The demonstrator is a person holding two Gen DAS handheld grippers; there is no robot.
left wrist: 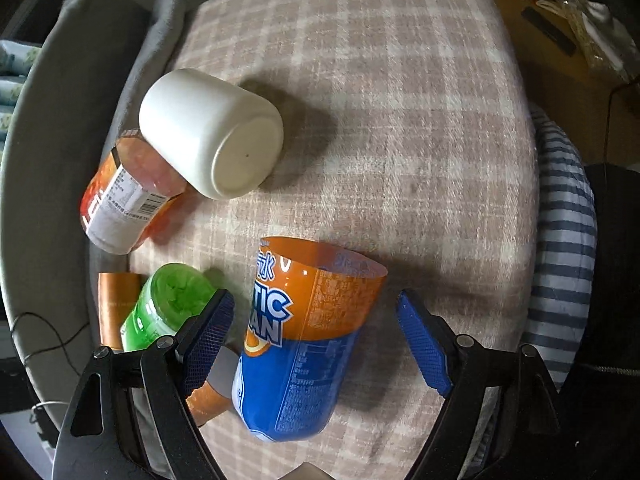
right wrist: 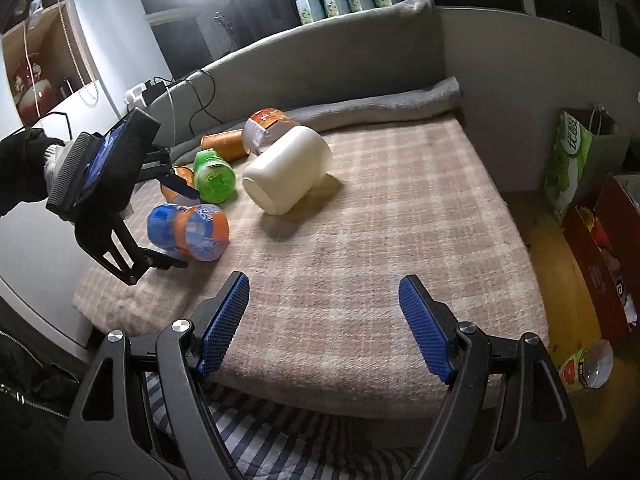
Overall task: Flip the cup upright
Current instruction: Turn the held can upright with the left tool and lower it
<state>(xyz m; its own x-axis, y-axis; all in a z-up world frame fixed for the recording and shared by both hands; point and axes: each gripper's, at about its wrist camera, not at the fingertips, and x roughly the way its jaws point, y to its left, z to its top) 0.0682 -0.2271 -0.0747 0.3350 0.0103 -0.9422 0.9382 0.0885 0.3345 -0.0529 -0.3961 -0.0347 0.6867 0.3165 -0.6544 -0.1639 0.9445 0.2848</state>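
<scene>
A white cup lies tilted on the checked blanket, its flat base toward the left wrist camera and its far end leaning on an orange jar. It also shows in the right wrist view. My left gripper is open, its jaws on either side of an orange-and-blue cut bottle lying on its side, not touching it. My right gripper is open and empty above the blanket's near edge, well short of the cup.
A green bottle and an orange tube lie left of the cut bottle. A grey rolled blanket and sofa back border the far side. Striped bedding lies at the right edge. Bags and a red box stand on the floor.
</scene>
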